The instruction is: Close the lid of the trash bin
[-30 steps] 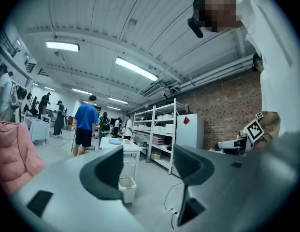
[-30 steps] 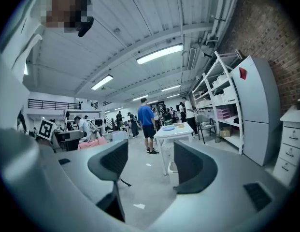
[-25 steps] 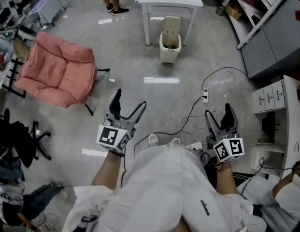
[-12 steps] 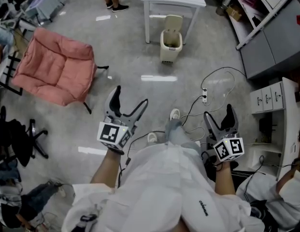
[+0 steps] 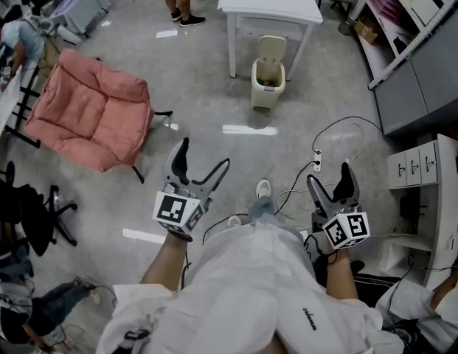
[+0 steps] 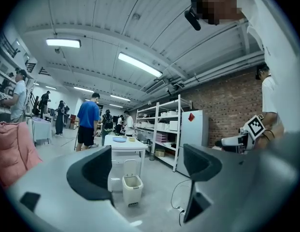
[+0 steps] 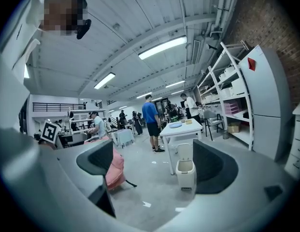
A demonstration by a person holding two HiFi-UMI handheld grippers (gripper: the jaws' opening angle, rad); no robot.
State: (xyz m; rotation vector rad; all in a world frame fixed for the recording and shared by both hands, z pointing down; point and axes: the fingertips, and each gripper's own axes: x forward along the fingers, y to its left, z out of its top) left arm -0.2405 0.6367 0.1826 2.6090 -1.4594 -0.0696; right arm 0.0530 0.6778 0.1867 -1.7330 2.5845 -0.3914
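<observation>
Trash bin [image 5: 268,80]: 12 o'clock, lid [image 5: 273,49] up, beside table [image 5: 232,2].
L hand-held gripper [image 5: 204,153]: wide, just been opening, empty.
R hand-held gripper [image 5: 329,174]: ditto.

The bench [image 5: 271,6] runs off the head view's top edge; what lies inside the bin [image 5: 265,94] is too small to tell.

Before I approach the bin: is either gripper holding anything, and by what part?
Nothing held. The left gripper and right gripper have just been opening; nothing is between their jaws.
</observation>
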